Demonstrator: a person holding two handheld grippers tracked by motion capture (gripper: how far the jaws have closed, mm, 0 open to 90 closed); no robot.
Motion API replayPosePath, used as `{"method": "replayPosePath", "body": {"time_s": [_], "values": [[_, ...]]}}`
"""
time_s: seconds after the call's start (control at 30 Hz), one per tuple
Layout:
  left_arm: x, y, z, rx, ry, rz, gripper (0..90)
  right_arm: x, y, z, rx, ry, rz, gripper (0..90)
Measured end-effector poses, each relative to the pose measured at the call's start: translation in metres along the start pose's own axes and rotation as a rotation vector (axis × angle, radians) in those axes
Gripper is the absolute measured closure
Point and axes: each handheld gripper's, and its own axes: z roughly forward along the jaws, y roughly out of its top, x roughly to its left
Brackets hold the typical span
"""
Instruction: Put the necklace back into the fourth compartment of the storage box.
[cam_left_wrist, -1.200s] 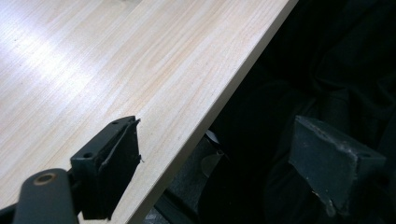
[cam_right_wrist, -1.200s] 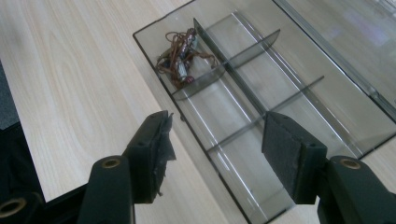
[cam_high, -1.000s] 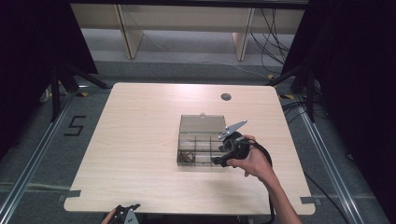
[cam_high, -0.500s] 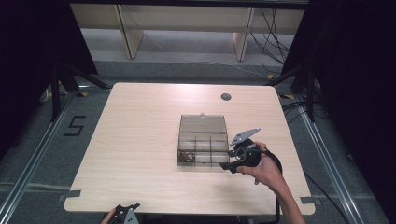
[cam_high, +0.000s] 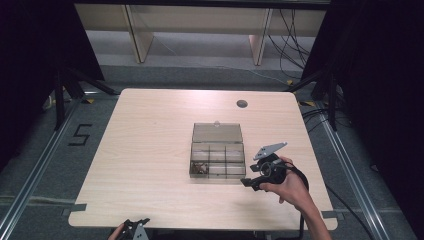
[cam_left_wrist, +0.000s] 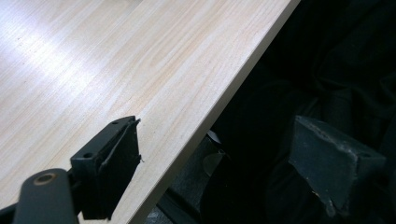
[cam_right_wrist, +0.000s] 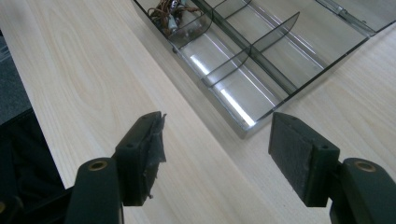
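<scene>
Right gripper (cam_high: 255, 181) held low over the tabletop (cam_high: 150, 150) in a hand (cam_high: 290, 187), fingers (cam_right_wrist: 140, 154) spread wide with nothing between them. Just ahead of those fingers and slightly to the far side, the near right corner of a clear box (cam_high: 217, 161), close but not touching. Box open, lid (cam_high: 217, 132) folded flat behind it, probably so the compartments stay reachable from above. Thin dividers splitting the tray into small cells; most cells bare. Farthest from the right fingers, at the opposite end of the near row, one cell holding a tangle of small brown parts (cam_right_wrist: 173, 14), too fine to name. Wide spread and low, level pose suggesting readiness to reach in again or to take hold of the box wall, though which one cannot be told.

Left gripper (cam_high: 135, 231) parked at the near edge of the tabletop, well apart from the box. Fingers (cam_left_wrist: 109, 172) wide as well, one over the wood, the other hanging past the edge over dark space, nothing gripped. Likely kept back there to leave the working area free for the other hand.

Beyond the box, far from both sets of fingers, a round cable hole (cam_high: 242, 104) in the tabletop.
</scene>
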Motion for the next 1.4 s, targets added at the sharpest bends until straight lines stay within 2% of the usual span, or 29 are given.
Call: {"method": "replayPosePath", "body": {"time_s": [0.1, 0.13, 0.17, 0.2, 0.23, 0.27, 0.33, 0.37, 0.4, 0.47, 0.57, 0.6, 0.63, 0.67, 0.7, 0.87, 0.9, 0.93, 1.0, 1.03, 1.07, 1.13, 1.17, 1.2, 1.27, 1.3, 1.33, 1.4], "values": [[0.000, 0.000, 0.000, -0.001, 0.000, 0.000, 15.5, 0.000, -0.002, -0.002, 0.002, -0.015, 0.014, 35.5], [0.000, 0.000, 0.000, 0.000, 0.001, 0.001, 15.6, 0.000, -0.003, -0.002, -0.004, -0.006, 0.001, 35.0], [0.000, 0.000, 0.000, 0.002, 0.001, 0.003, 15.6, 0.000, -0.004, -0.001, -0.021, -0.014, 0.010, 34.8], [-0.001, 0.000, 0.000, -0.005, 0.001, -0.007, 15.5, 0.001, -0.005, -0.001, -0.014, -0.021, 0.024, 34.8], [-0.001, 0.000, 0.000, -0.002, 0.002, -0.004, 15.5, 0.002, -0.006, -0.002, -0.015, -0.005, 0.020, 34.7], [0.000, 0.000, 0.000, 0.002, 0.000, 0.007, 15.5, 0.001, -0.007, -0.002, -0.022, -0.014, 0.007, 34.6], [0.000, 0.000, 0.000, 0.001, 0.001, 0.002, 15.5, 0.002, -0.008, -0.005, -0.012, 0.006, 0.002, 34.1], [0.000, 0.000, 0.000, 0.002, 0.000, 0.005, 15.5, 0.003, -0.008, -0.006, -0.006, -0.007, 0.020, 34.0], [0.000, 0.000, 0.000, 0.001, -0.001, 0.004, 15.5, 0.002, -0.010, -0.004, -0.029, -0.002, 0.006, 34.0], [0.000, 0.000, 0.000, 0.002, 0.000, 0.004, 15.5, 0.002, -0.011, -0.006, -0.011, 0.005, 0.017, 33.8], [0.000, 0.000, 0.000, 0.001, 0.000, 0.003, 15.5, 0.000, -0.014, -0.005, -0.023, -0.002, -0.008, 33.7], [0.000, 0.000, 0.000, 0.000, 0.000, 0.002, 15.6, 0.001, -0.016, -0.004, -0.027, -0.017, 0.029, 33.4], [0.000, 0.000, 0.000, 0.000, 0.000, 0.001, 15.5, 0.001, -0.016, -0.005, -0.025, 0.005, 0.030, 33.4], [0.000, 0.000, 0.000, 0.000, 0.000, 0.002, 15.6, 0.000, -0.018, -0.004, -0.032, -0.012, 0.012, 33.4], [0.000, 0.000, 0.000, 0.000, -0.001, 0.003, 15.5, 0.001, -0.019, -0.007, -0.015, 0.002, 0.026, 33.2], [0.000, 0.000, 0.000, -0.004, 0.000, -0.002, 15.5, 0.000, -0.024, -0.006, -0.034, -0.006, 0.029, 32.2], [0.000, 0.000, -0.001, 0.003, -0.005, 0.010, 15.5, 0.001, -0.025, -0.006, -0.030, 0.000, 0.044, 32.2], [0.000, 0.000, -0.001, 0.002, -0.005, 0.009, 15.5, -0.001, -0.025, -0.007, -0.023, -0.004, 0.027, 32.1], [0.000, 0.000, 0.000, -0.002, -0.003, 0.003, 15.5, 0.001, -0.027, -0.008, -0.013, 0.001, 0.045, 31.6], [0.000, 0.000, -0.001, 0.001, -0.005, 0.008, 15.5, 0.000, -0.028, -0.006, -0.039, 0.000, 0.026, 31.3], [0.000, 0.000, 0.000, -0.006, 0.003, -0.003, 15.5, 0.001, -0.028, -0.008, -0.022, 0.002, 0.036, 31.0], [0.000, 0.000, 0.000, -0.005, 0.005, -0.006, 15.5, 0.001, -0.029, -0.009, -0.030, -0.010, 0.038, 30.6], [0.000, 0.000, -0.001, 0.002, -0.002, 0.006, 15.6, 0.002, -0.030, -0.008, -0.035, -0.003, 0.054, 30.1], [0.000, 0.000, 0.000, -0.006, 0.002, -0.008, 15.5, 0.002, -0.031, -0.007, -0.039, -0.011, 0.054, 29.7], [0.000, 0.000, 0.000, -0.001, 0.003, -0.006, 15.5, 0.000, -0.032, -0.006, -0.052, -0.021, 0.031, 29.3], [0.000, 0.000, 0.000, -0.001, 0.001, -0.005, 15.5, 0.001, -0.032, -0.008, -0.029, -0.006, 0.051, 28.8], [0.000, 0.000, 0.000, 0.000, 0.000, -0.006, 15.5, 0.001, -0.033, -0.008, -0.030, -0.004, 0.064, 28.4], [0.000, 0.000, 0.000, -0.001, 0.001, -0.009, 15.5, 0.001, -0.035, -0.008, -0.024, -0.025, 0.077, 27.8]]}}
